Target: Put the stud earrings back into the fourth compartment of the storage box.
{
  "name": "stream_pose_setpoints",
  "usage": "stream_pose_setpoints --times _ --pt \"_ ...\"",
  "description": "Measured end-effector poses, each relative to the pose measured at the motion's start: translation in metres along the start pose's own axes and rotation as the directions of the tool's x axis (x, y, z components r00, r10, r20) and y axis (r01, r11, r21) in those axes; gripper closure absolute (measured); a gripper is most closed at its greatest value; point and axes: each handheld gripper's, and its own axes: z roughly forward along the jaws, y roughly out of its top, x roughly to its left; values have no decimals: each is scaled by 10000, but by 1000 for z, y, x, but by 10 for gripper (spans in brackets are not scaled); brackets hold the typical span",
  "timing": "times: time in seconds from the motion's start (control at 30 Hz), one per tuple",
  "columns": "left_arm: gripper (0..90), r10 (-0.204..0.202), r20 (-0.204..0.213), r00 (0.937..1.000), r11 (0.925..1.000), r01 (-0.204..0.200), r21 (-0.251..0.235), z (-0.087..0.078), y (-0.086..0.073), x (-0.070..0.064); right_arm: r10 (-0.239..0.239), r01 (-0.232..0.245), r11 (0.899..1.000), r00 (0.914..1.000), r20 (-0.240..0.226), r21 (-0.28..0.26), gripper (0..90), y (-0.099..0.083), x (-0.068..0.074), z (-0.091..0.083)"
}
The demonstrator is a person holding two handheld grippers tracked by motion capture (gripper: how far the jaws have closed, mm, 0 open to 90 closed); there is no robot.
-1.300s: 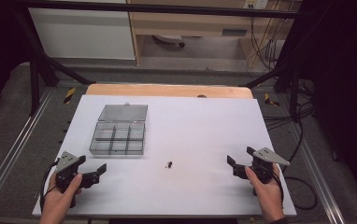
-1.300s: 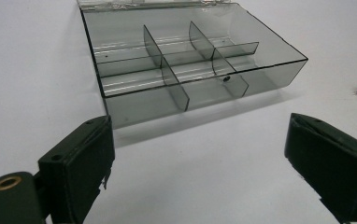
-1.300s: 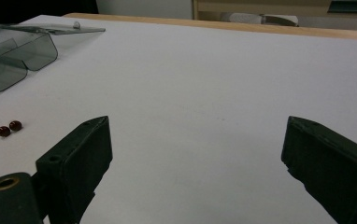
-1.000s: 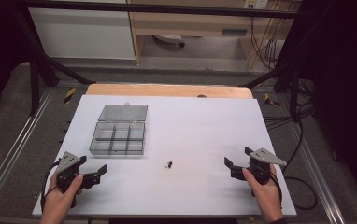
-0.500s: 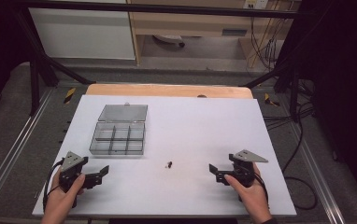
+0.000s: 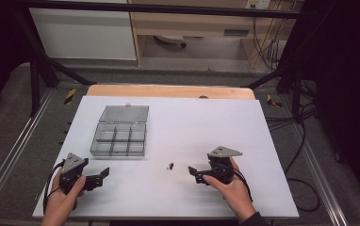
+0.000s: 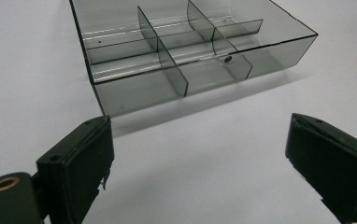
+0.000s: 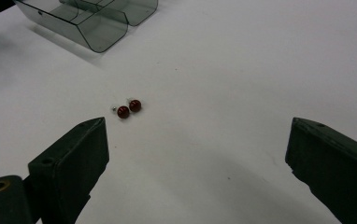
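Two small red beads [image 8: 129, 108] lie side by side on the smooth white table [image 6: 263, 141], round and glossy, each with a tiny metal stub poking out; they sit touching or all but touching. Take the beads as the mark: the right gripper [image 6: 194, 170] hovers just beside them on the person's near right, its black jaws spread wide with nothing between them. In the right gripper view the beads rest ahead of the left jaw, slightly inside the gap, and the jaws are blocky, matte and dark, with a brass-ringed hole at the base of one. The right hand [image 6: 232, 188] wraps the body from behind, forearm coming up from the near edge, a grey three-cornered plate riding on top.

Beyond the beads and off to the left stands the organizer box [image 6: 119, 140], clear smoky plastic with thin straight dividers forming small rectangular compartments, its hinged lid laid open flat on the far side. The compartments look bare in the left gripper view.

Well to the left of the beads, the left gripper [image 6: 103, 173] is held low over the table, jaws also spread and empty, pointing at the box's near wall. The left hand [image 6: 65, 193] grips it from below.
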Motion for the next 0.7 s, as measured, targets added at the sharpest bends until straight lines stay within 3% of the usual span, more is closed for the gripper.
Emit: stream_pose_setpoints --times 0.13,0.23,0.47,0.7 --pt "82 17 9 10000 10000 -17 -75 0 1 0 -129 128 9998 9999 20 139 96 7 6 9" --pt "80 15 23 10000 10000 -15 -20 1 1 2 -505 498 9980 9986 177 388 158 16 13 15" --pt "84 -33 4 10000 10000 33 -33 0 2 3 -1060 1061 9894 9943 -61 992 470 28 29 38" --pt "85 -37 0 10000 10000 37 -4 0 1 3 -1244 1299 9836 9909 -507 1248 629 26 38 60"
